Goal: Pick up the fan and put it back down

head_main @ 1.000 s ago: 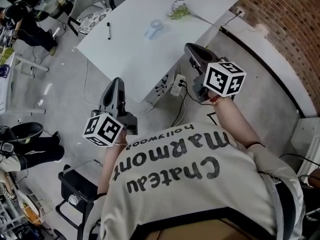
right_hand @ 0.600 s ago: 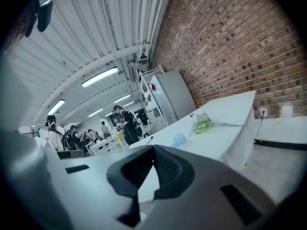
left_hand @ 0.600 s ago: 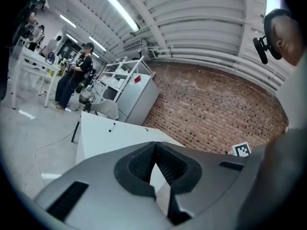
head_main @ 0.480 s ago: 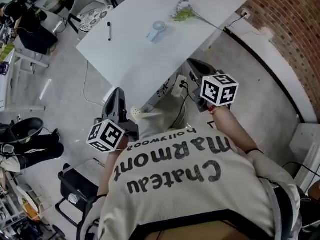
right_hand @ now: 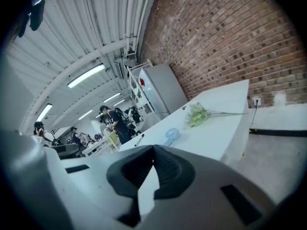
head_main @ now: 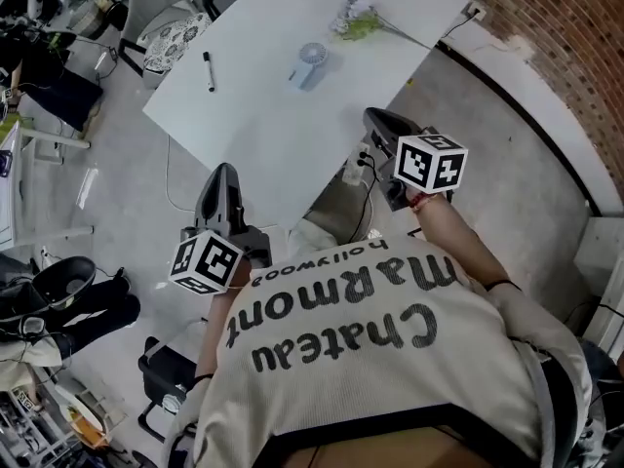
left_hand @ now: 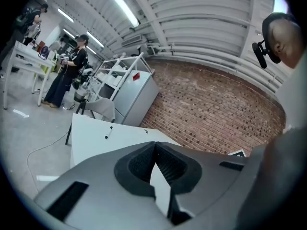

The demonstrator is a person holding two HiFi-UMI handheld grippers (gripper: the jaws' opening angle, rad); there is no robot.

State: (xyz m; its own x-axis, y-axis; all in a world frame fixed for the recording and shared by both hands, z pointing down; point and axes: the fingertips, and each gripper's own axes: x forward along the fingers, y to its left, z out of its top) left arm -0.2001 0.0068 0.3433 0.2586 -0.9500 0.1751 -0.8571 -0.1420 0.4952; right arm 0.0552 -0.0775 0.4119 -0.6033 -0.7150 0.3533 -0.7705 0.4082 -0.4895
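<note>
**Both jaws shut, fan waiting well ahead on the desk**

In the head view, I am holding the left gripper and the right gripper short of the near edge of the desk. The fan is lying flat on it, well ahead of both jaws and between their two lines. A pen is lying beyond the left jaws, and flowers beyond the right ones.

In the left gripper view, the jaws are pressing tip to tip with nothing between them. The fan is not showing here, only the pen ahead and to their left.

In the right gripper view, the jaws are likewise closed and empty. The fan is sitting straight ahead, slightly to their right, with the flowers farther right.

I am judging the main risk to be arriving with closed jaws: they would shove the fan across the smooth desk rather than grip it. A pinch on its round head could also slip or tip it.
</note>
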